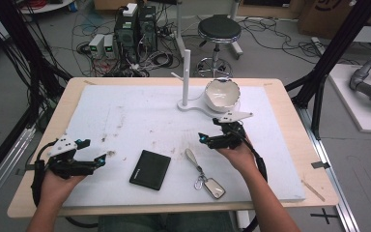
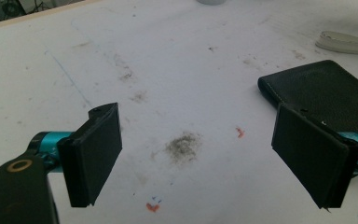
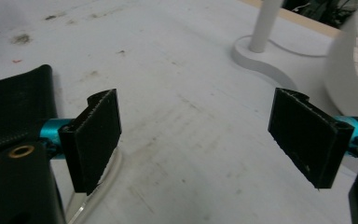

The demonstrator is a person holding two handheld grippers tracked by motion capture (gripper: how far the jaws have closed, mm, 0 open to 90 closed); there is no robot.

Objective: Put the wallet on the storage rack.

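A black wallet (image 1: 149, 169) lies flat near the front middle of the white foam board (image 1: 140, 111). To its right lies a pale key fob (image 1: 191, 156) on a ring with a small rectangular tag (image 1: 214, 187). My left gripper (image 1: 94, 151) is open, low over the board to the left of the wallet. In the left gripper view its jaws (image 2: 200, 140) stand wide apart over bare board, and the wallet (image 2: 326, 88) lies just behind the right jaw. My right gripper (image 1: 208, 129) is open above the fob's far end, with nothing between its jaws (image 3: 200, 140).
A white bowl (image 1: 222, 94) and a white post stand (image 1: 186, 77) sit at the back of the board; both the stand's base (image 3: 261, 51) and the bowl (image 3: 354, 60) lie ahead of the right gripper. Smudges mark the board. A stool (image 1: 219, 29) and cables stand beyond the table.
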